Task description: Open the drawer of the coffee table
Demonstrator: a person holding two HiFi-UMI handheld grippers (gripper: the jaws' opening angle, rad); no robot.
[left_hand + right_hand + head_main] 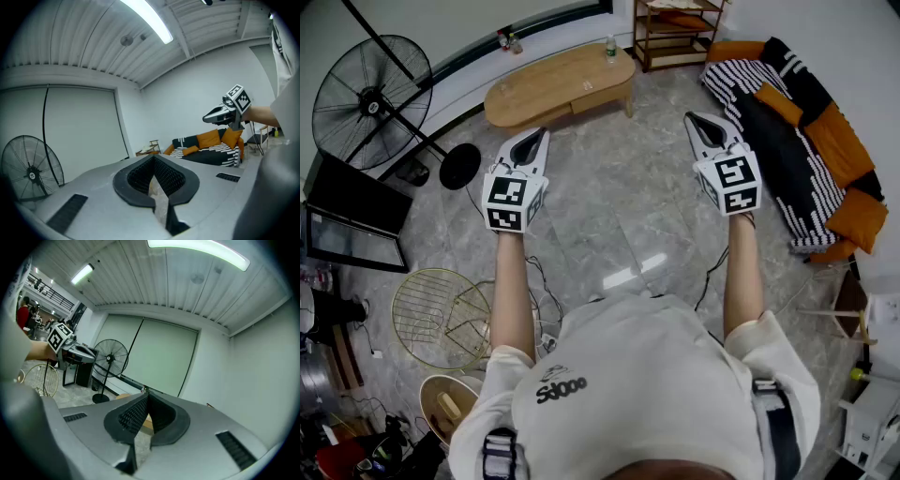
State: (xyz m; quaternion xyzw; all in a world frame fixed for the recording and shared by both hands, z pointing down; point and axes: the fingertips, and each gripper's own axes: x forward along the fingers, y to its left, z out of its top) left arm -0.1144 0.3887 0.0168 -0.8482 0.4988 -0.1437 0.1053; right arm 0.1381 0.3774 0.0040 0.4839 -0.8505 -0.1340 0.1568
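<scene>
The oval wooden coffee table (553,82) stands at the far side of the tiled floor, its drawer front (598,97) on the side facing me. Both grippers are held up in the air well short of it, apart from each other. My left gripper (541,133) points toward the table's middle, jaws shut with nothing in them (153,157). My right gripper (691,117) points past the table's right end, also shut and empty (146,393). A strip of the table's wood (123,396) shows beside the right jaws.
A bottle (610,49) stands on the table's right end. A pedestal fan (370,89) is at the left, a striped sofa with orange cushions (797,141) at the right, a wooden shelf (675,33) behind. A wire fan guard (441,319) and cables lie near my feet.
</scene>
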